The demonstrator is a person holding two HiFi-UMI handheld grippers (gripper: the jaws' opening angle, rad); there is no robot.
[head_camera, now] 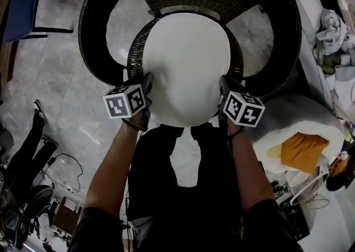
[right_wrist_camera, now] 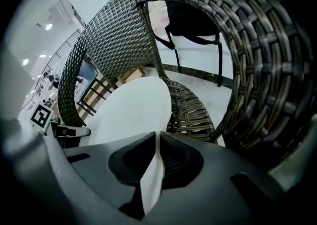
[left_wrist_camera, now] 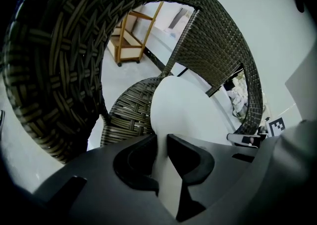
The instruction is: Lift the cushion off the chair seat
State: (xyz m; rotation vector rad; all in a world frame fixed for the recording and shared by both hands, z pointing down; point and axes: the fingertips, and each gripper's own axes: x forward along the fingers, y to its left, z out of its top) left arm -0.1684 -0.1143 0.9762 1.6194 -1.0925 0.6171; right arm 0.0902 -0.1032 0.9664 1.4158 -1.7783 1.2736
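A white round cushion [head_camera: 186, 67] lies on the wicker chair [head_camera: 91, 29] seat. The left gripper [left_wrist_camera: 162, 142] and right gripper [right_wrist_camera: 155, 140] each have fingers [left_wrist_camera: 190, 154] clenched on its rim at the seat's front edge. Best raised evenly, both sides level, clear of the arms.
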